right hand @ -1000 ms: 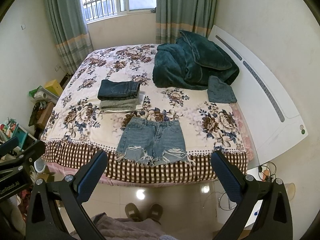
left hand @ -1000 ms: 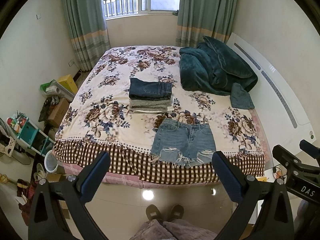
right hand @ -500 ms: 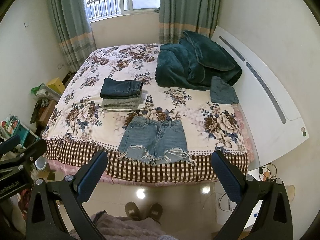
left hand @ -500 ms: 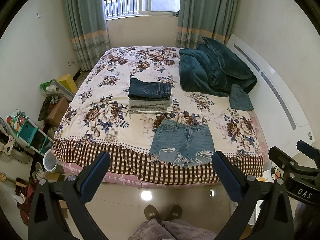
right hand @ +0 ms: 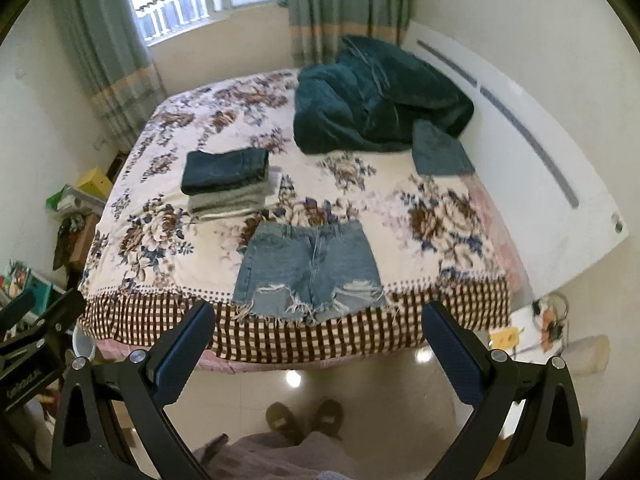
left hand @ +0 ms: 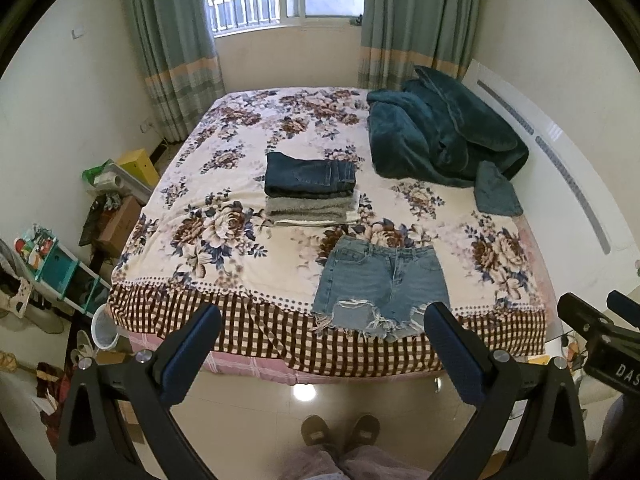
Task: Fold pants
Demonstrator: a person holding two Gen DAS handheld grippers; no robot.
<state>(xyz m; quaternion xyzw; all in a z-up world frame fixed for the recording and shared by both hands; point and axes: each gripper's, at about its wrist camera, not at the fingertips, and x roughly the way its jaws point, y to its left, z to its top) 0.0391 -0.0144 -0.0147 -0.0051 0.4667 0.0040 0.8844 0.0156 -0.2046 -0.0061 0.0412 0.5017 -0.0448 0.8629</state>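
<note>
A pair of light blue denim shorts (left hand: 382, 284) lies flat and unfolded near the front edge of the floral bed (left hand: 224, 240), frayed hems toward me. It also shows in the right wrist view (right hand: 308, 266). My left gripper (left hand: 322, 348) is open and empty, held above the floor in front of the bed. My right gripper (right hand: 316, 346) is open and empty, also short of the bed edge. Part of the right gripper (left hand: 600, 340) shows in the left wrist view.
A stack of folded clothes (left hand: 312, 188) topped by dark jeans sits behind the shorts. A teal blanket (left hand: 440, 136) is heaped at the back right by the white headboard (left hand: 560, 152). Clutter and shelves (left hand: 52, 264) line the left wall. My slippers (left hand: 340, 434) stand on the tiled floor.
Both grippers have moved slightly closer to the bed; the right wrist view has tilted and blurred. The shorts have not moved.
</note>
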